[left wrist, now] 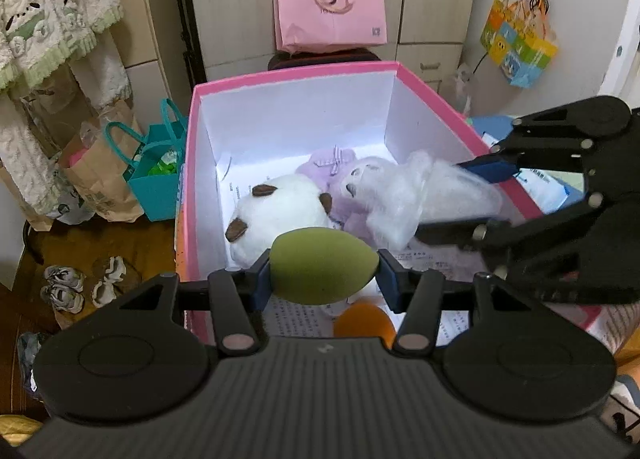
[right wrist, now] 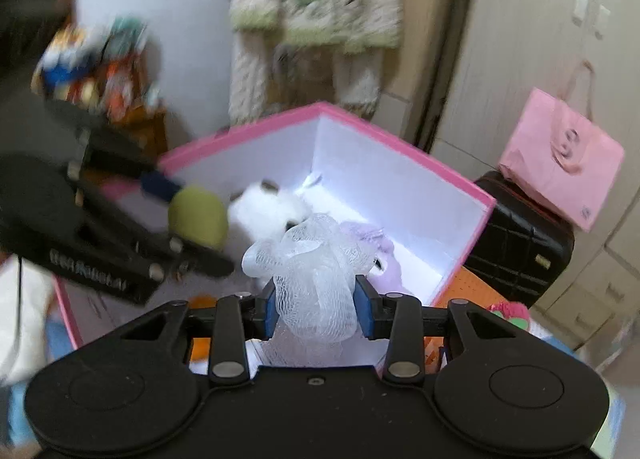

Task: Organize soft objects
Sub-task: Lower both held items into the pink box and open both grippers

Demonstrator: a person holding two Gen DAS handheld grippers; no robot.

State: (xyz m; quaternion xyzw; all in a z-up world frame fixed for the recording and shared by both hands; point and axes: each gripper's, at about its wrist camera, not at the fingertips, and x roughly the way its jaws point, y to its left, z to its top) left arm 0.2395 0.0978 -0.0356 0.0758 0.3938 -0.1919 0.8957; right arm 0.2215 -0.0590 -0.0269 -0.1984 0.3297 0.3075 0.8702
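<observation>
Behind the pink box (left wrist: 192,163), a pink paper bag (left wrist: 330,11) leans on pale cupboard doors, sitting on a black case (right wrist: 520,243). Fleecy cream garments (left wrist: 52,7) hang at the wall; a teal tote (left wrist: 156,179) and brown paper bag (left wrist: 100,187) stand on the wood floor beside the box, small shoes (left wrist: 64,287) nearby. Colourful gift bag (left wrist: 518,47) hangs on the far wall.

Box is open-topped, white inside, printed sheets lining the bottom. Contents: white plush w/ brown ears (left wrist: 280,215), lilac plush (left wrist: 344,187) touching it, an orange round thing (left wrist: 364,323) near the front wall, partly hidden.

Left claw (left wrist: 322,273) is over the box's near edge, pads pressed on a green egg-shaped sponge (left wrist: 320,265), partway closed on it. Right claw (right wrist: 318,309) is also above the box, nearly closed, pads squeezing a white mesh bath pouf (right wrist: 316,271) that bulges out in front of the pads over the plushes.
</observation>
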